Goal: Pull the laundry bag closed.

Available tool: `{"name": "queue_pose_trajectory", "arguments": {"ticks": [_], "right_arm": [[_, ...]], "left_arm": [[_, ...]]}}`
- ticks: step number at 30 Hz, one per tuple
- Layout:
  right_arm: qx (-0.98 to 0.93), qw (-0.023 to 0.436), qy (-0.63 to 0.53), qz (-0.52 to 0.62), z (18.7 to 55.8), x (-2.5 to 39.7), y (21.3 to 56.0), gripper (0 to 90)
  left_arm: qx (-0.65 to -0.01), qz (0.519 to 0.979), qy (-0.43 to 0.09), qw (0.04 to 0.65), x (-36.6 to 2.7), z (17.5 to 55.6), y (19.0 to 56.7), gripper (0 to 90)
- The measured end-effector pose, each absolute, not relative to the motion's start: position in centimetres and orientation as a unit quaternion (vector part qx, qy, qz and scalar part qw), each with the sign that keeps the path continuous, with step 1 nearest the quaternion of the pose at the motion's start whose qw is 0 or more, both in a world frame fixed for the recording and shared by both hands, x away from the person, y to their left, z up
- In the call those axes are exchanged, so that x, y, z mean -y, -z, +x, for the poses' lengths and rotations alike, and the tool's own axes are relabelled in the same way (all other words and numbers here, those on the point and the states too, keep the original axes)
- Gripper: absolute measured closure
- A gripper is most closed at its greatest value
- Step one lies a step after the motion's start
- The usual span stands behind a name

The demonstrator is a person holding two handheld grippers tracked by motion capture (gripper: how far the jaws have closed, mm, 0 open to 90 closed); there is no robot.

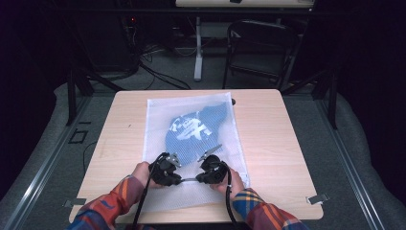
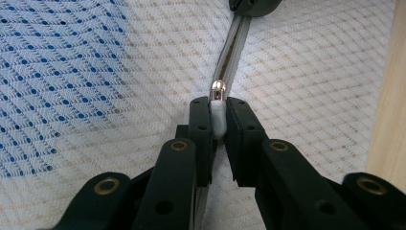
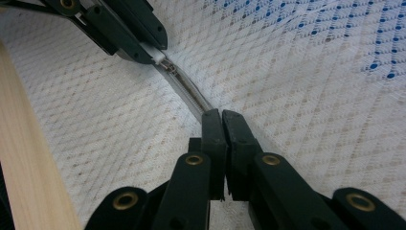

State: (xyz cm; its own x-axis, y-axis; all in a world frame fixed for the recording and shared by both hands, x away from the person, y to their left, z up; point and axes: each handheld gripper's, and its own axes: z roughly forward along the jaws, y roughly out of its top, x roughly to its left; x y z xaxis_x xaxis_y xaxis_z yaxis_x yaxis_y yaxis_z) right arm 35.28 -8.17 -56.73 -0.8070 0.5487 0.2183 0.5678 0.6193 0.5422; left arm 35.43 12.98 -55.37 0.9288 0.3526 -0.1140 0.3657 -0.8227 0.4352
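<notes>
A white mesh zip bag (image 1: 158, 111) lies flat on the wooden table (image 1: 275, 129), and a blue printed garment (image 1: 196, 128) shows through it. Its zipper (image 1: 189, 180) runs across the near end. My left gripper (image 1: 181, 180) is shut on the white zipper pull (image 2: 218, 117), just behind the metal slider (image 2: 218, 88); the same gripper (image 2: 218, 109) fills the lower half of its own view. My right gripper (image 1: 197, 179) faces it from the right. In its own view the right gripper (image 3: 221, 116) is shut on the zipper tape (image 3: 189, 96). A short stretch of zipper separates the two.
The table's wooden edge (image 2: 389, 96) lies close beside the bag's near end, and table wood (image 3: 28, 158) shows along it. Behind the table stand a black chair (image 1: 258, 45) and a desk leg (image 1: 197, 48) among cables on the floor.
</notes>
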Motion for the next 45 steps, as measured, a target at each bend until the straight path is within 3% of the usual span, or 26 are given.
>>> {"name": "queue_pose_trajectory", "arguments": {"ticks": [45], "right_arm": [[0.899, 0.016, 0.31, -0.309, 35.3, 8.3, 56.8, 88.8]], "left_arm": [[-0.221, 0.948, 0.02, 0.229, -16.0, 35.1, 55.1, 81.7]]}}
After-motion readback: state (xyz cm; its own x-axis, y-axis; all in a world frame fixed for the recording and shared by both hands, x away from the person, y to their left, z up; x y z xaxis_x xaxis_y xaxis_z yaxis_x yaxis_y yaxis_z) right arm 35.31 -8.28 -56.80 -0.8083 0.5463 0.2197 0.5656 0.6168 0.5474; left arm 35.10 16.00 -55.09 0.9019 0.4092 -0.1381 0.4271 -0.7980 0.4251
